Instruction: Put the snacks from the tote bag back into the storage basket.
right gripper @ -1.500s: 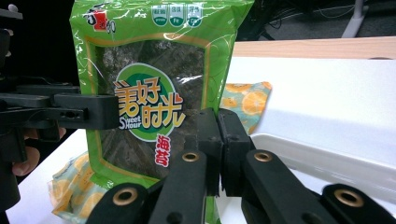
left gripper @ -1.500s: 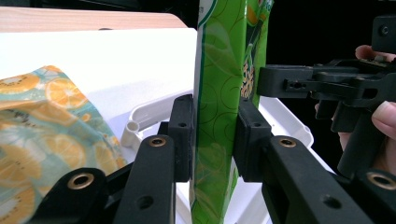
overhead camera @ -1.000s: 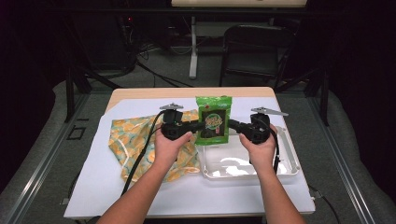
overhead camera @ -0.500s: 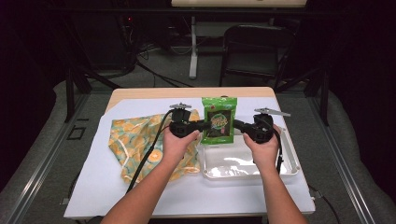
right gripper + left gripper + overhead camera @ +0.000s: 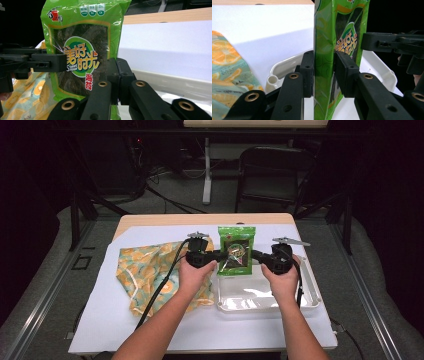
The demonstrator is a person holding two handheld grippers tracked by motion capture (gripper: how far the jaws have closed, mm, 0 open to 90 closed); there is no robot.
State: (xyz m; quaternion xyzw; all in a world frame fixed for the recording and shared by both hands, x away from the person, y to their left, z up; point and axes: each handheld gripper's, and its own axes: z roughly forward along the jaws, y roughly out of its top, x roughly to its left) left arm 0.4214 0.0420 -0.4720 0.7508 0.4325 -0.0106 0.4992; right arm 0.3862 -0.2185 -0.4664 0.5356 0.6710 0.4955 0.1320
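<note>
above the tray point(image 5: 310, 290), both sets of fingers clamp the green snack pouch point(image 5: 236, 251) upright, top edge up.

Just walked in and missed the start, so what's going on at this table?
A person is holding a green snack packet upright between two hand-held claws. The left claw is shut on one side edge of the packet, and the right claw is shut on the opposite edge. The packet hangs just above the far end of a white tray on the paper-covered table. A cloth with an orange print lies to the left of the tray.
</note>
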